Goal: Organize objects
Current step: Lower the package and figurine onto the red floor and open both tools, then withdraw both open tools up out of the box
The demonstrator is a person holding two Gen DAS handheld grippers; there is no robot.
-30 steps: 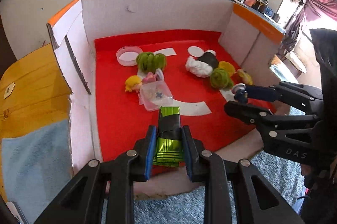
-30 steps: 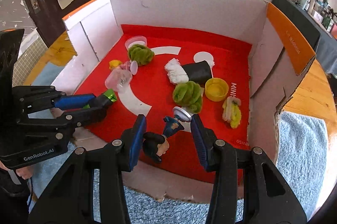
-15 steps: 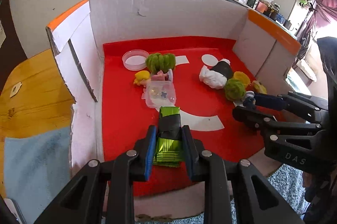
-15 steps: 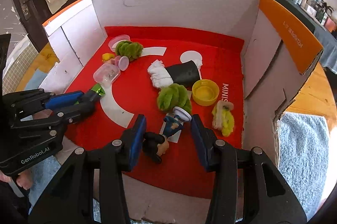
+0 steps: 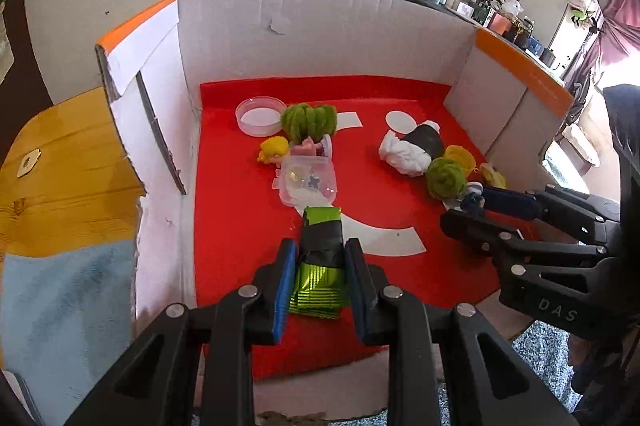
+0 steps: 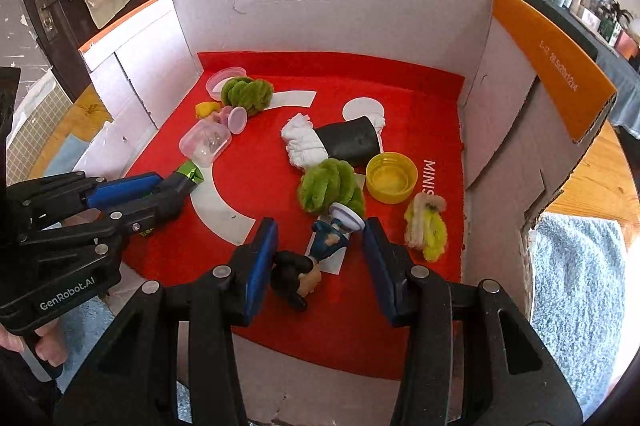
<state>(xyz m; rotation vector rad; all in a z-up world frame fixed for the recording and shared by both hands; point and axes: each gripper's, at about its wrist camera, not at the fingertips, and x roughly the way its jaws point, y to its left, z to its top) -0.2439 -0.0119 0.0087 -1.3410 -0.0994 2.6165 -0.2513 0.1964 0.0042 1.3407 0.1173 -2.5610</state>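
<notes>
Over on the left, the left gripper (image 5: 316,272) is clamped on a green foil packet (image 5: 320,266) wrapped with a black band, held low over the near edge of the red-floored cardboard box (image 6: 432,310), so that piece looks mid-move rather than placed. Just past it sit a clear plastic container (image 5: 307,182), a small yellow toy (image 5: 274,150), a clear round lid (image 5: 258,115) and a fuzzy green ball (image 5: 309,121), bunched loosely near the back-left corner. Toward the middle lies a white-and-black cloth roll (image 6: 332,142) with a second fuzzy green ball (image 6: 330,186) touching it and a yellow cap (image 6: 392,178) just beside. On the right, the right gripper (image 6: 318,266) has a small dark-haired figurine (image 6: 310,260) lying between its jaws; the left pad touches its head, the right pad stands clear, so nothing is gripped. A yellow fuzzy toy (image 6: 426,226) lies further right. Nothing looks sorted yet; I'd judge most of the tidying is ahead.
</notes>
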